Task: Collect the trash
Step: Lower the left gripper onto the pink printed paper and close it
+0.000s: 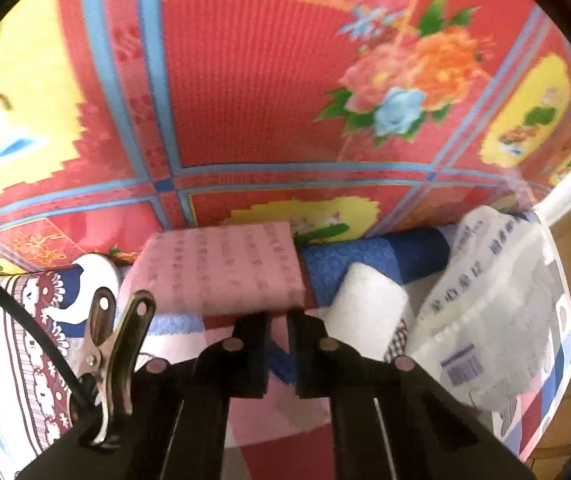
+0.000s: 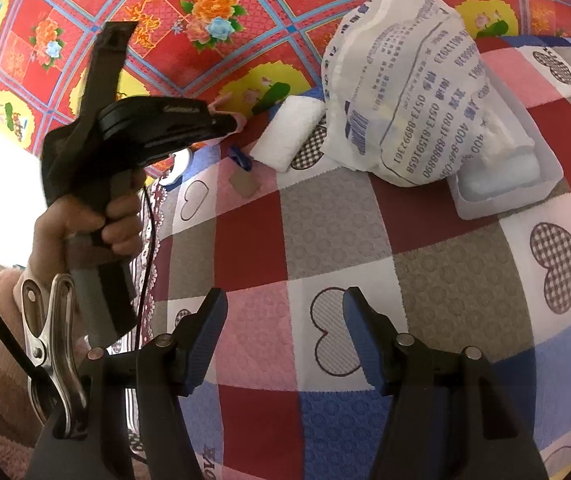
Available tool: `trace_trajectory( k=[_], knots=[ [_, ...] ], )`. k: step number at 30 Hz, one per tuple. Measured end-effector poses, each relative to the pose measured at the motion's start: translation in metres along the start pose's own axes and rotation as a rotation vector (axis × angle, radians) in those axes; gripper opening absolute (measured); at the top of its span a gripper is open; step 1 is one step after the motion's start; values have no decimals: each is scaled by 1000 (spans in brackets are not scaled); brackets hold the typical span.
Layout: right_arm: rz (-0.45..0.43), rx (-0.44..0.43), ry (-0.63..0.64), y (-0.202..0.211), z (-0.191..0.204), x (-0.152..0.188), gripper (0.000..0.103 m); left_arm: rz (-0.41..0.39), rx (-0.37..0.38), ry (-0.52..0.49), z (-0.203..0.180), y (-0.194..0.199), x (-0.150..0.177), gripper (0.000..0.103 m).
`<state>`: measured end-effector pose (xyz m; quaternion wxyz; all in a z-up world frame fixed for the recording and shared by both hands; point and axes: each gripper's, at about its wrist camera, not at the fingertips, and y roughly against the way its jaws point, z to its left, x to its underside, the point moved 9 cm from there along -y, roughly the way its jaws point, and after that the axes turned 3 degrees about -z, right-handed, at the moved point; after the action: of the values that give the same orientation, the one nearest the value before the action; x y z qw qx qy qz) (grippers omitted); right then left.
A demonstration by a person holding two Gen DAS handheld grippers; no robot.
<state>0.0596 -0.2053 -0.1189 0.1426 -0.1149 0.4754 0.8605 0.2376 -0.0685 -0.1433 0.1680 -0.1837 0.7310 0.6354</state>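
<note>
Left gripper (image 1: 279, 320): jaws drawn together, tips at the near edge of a pink printed packet (image 1: 221, 268) lying on the patchwork quilt (image 2: 325, 240) against the red floral sheet (image 1: 245, 80); whether the pads pinch it cannot be told. Right gripper (image 2: 285, 336): jaws apart, empty, over the quilt. White foam block (image 2: 287, 134) sits just beside the crumpled white bag (image 2: 401, 92).

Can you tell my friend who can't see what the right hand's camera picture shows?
The right claw hangs open over a checked heart-patterned quilt. Farther off, the left claw pinches a thin pink sheet, beside a white foam block, a crumpled white printed plastic bag and a clear plastic tray.
</note>
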Motion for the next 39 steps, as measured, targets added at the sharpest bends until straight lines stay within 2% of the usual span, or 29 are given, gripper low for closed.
trace_trajectory(
  k=[4,10,13,15,16,18,19,24,28,32,39],
  knots=[
    [7,-5,12,-4,5,-1,62,-13,14,-18,1,14,3,6],
    [16,-15,35,-8,13,-1,62,7,34,11,17,32,29,6],
    [22,-17,35,-12,16,-1,62,14,15,10,17,34,31,19],
    [22,-21,41,-13,18,-1,62,13,1,14,25,39,32,39],
    [22,-21,43,-13,18,-1,62,13,1,16,25,40,32,43],
    [23,-20,41,-13,19,-1,62,23,-9,24,30,38,29,58],
    [25,-19,39,-14,19,-1,62,33,-19,28,17,37,25,60],
    [28,-11,29,-16,14,2,62,107,-18,34,3,1,23,80],
    [29,-6,21,-15,9,3,62,93,-74,-8,0,-12,20,81],
    [28,-2,15,-15,7,4,62,90,-114,-3,0,-26,20,80],
    [33,-4,7,-17,7,7,62,88,-117,22,13,-36,26,81]
  ],
)
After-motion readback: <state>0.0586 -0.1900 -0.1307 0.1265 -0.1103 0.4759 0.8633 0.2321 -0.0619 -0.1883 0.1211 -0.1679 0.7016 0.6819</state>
